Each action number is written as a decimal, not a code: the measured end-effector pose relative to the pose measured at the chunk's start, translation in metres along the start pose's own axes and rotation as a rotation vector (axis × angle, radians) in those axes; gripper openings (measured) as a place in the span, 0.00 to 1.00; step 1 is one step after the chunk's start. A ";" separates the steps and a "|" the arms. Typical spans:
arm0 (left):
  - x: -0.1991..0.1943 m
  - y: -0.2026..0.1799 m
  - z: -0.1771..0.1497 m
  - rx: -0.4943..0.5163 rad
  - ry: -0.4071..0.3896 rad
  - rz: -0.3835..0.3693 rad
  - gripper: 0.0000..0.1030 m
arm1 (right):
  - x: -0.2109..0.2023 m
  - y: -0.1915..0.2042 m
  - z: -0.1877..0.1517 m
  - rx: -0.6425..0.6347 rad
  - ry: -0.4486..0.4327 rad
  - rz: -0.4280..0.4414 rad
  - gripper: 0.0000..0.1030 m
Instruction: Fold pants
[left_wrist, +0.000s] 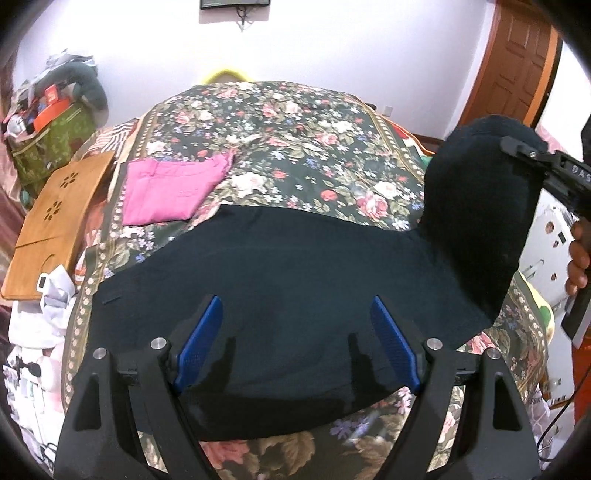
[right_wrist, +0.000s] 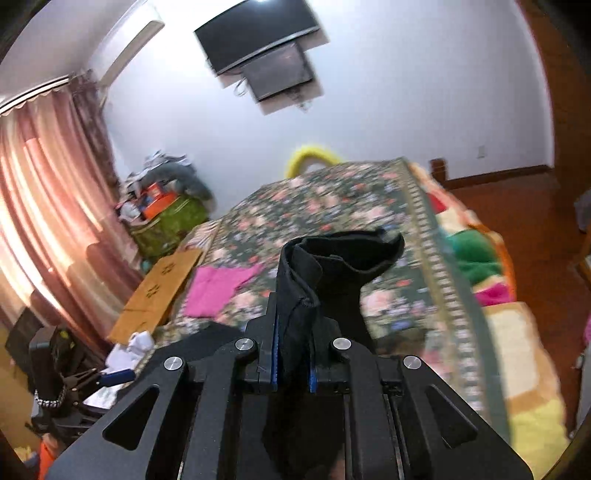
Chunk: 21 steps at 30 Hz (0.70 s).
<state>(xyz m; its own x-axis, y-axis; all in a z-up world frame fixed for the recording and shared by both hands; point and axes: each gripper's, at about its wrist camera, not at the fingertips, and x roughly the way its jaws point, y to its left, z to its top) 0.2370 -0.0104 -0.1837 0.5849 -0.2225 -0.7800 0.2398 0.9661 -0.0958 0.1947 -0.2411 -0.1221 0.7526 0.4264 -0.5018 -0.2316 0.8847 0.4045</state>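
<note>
Dark pants (left_wrist: 280, 280) lie spread across the near part of the bed (left_wrist: 295, 122), over its floral bedspread, with the bulk of the cloth flat and one end lifted off the bed near its right edge. The left gripper (left_wrist: 297, 343) hangs just above the flat part of the pants with its blue-padded fingers (left_wrist: 201, 341) spread wide and nothing between them; whether the tips touch the cloth cannot be told. The right gripper (right_wrist: 293, 354) is clamped narrow on a bunched end of the pants, the fabric pinched between its blue pads and standing up past the fingertips in a rolled fold. In the left wrist view that raised end rises as a dark rounded flap (left_wrist: 476, 221) over the bed's right edge, held by the right gripper, with the person's right hand (left_wrist: 578, 254) on the handle. Folded pink clothing (left_wrist: 173, 192) lies farther back on the bedspread toward the left edge, well apart from the dark pants. A wooden board (left_wrist: 55, 221) with cut-out flower shapes lies just beside the bed's left edge. A screen (right_wrist: 258, 44) is mounted on the far wall, and pink curtains (right_wrist: 44, 229) hang at the left of the right wrist view.
</note>
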 end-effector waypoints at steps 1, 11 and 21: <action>-0.003 0.004 -0.001 -0.008 -0.004 0.002 0.80 | 0.007 0.004 -0.003 0.004 0.013 0.016 0.09; -0.015 0.030 -0.008 -0.061 -0.019 0.034 0.80 | 0.079 0.048 -0.056 -0.032 0.260 0.140 0.09; -0.011 0.036 -0.006 -0.088 -0.005 0.030 0.80 | 0.084 0.063 -0.079 -0.033 0.410 0.190 0.29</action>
<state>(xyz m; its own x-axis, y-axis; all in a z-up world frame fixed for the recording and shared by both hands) 0.2346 0.0274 -0.1820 0.5944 -0.1937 -0.7805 0.1532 0.9801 -0.1265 0.1942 -0.1343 -0.1992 0.3901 0.6155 -0.6848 -0.3664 0.7861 0.4979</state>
